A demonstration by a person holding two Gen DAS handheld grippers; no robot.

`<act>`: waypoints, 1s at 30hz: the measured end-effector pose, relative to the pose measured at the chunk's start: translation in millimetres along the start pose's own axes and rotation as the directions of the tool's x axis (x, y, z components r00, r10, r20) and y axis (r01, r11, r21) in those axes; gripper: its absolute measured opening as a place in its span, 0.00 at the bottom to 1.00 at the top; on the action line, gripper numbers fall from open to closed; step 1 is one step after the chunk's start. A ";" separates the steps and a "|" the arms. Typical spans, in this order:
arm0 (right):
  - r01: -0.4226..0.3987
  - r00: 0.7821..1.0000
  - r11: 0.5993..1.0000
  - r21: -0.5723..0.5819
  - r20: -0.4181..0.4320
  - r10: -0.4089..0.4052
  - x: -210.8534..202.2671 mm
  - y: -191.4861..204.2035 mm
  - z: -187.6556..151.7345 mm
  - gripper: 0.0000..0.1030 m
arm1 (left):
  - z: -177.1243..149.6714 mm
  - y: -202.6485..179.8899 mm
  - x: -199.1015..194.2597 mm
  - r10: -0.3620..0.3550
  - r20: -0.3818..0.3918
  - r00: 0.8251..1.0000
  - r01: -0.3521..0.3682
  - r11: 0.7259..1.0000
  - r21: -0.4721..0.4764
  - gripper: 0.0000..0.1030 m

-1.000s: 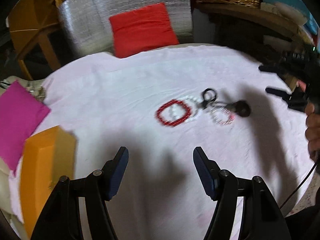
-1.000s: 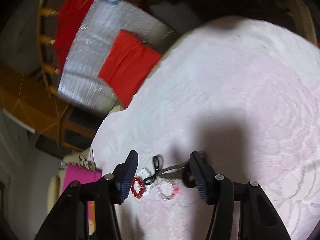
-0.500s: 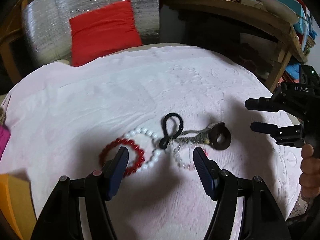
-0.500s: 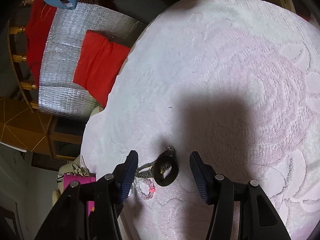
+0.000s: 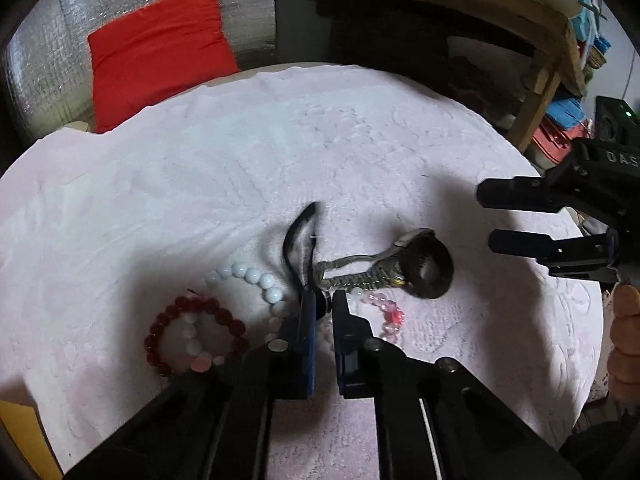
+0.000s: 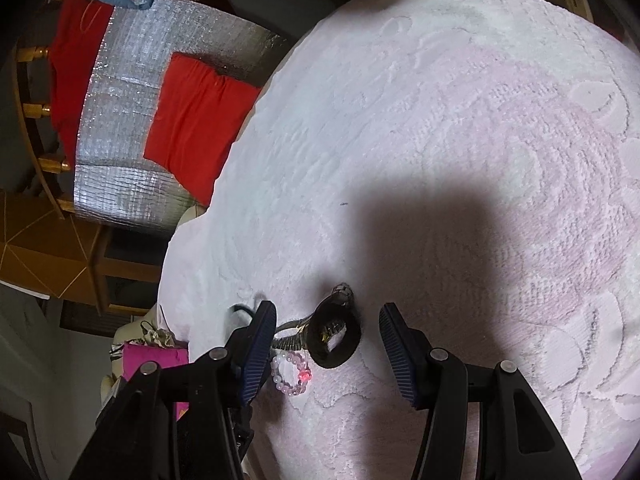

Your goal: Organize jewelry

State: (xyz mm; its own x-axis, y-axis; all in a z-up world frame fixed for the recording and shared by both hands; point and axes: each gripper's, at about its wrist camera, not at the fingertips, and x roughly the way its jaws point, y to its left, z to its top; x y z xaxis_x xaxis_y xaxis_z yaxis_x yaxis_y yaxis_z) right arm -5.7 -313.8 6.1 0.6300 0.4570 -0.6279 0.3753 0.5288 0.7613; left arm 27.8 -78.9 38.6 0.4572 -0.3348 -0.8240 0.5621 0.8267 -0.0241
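Observation:
A jewelry pile lies on the pale pink towel (image 5: 200, 184): a red bead bracelet (image 5: 160, 328), a white bead strand (image 5: 256, 276), a thin black hair tie (image 5: 298, 240), a metal watch (image 5: 360, 276), a thick black scrunchie (image 5: 430, 270) and a pink bead bracelet (image 5: 386, 312). My left gripper (image 5: 323, 306) is shut on the lower end of the thin black hair tie. My right gripper (image 6: 328, 344) is open, its fingers on either side of the scrunchie (image 6: 334, 338) just above the towel, with the pink bracelet (image 6: 290, 372) beside the left finger. It also shows at the right in the left wrist view (image 5: 486, 218).
A silver-covered chair with a red cushion (image 5: 156, 48) stands behind the table. A wooden shelf (image 5: 540, 40) is at the back right. An orange box corner (image 5: 20, 432) sits at the lower left. A magenta pouch (image 6: 154, 360) lies off the table's left side.
My left gripper moved forward to the pile and closed on the thin black hair tie. My right gripper came nearer the scrunchie and stayed open.

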 end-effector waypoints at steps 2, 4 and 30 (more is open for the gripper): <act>-0.001 1.000 1.000 -0.006 -0.004 0.001 0.7 1.0 -1.3 0.56 | -1.9 -3.1 -3.6 -0.017 0.008 1.000 0.017 1.000 0.012 0.06; 0.004 1.000 1.000 -0.007 -0.006 -0.004 1.9 1.4 -2.1 0.56 | -4.7 -4.4 -7.3 -0.028 0.012 1.000 0.028 1.000 0.012 0.06; 0.235 0.972 0.935 -0.265 0.034 -0.234 27.5 34.8 -29.8 0.07 | -63.4 -3.6 -66.5 -0.029 0.116 0.993 0.040 0.995 -0.091 0.69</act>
State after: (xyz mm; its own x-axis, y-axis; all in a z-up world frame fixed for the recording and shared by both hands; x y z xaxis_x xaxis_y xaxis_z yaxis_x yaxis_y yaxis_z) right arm 4.4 -261.6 10.5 0.5472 0.2960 -0.7829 0.3185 0.7914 0.5218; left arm -48.3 -31.0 57.5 0.5176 -0.4092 -0.7515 0.5150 0.8503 -0.1084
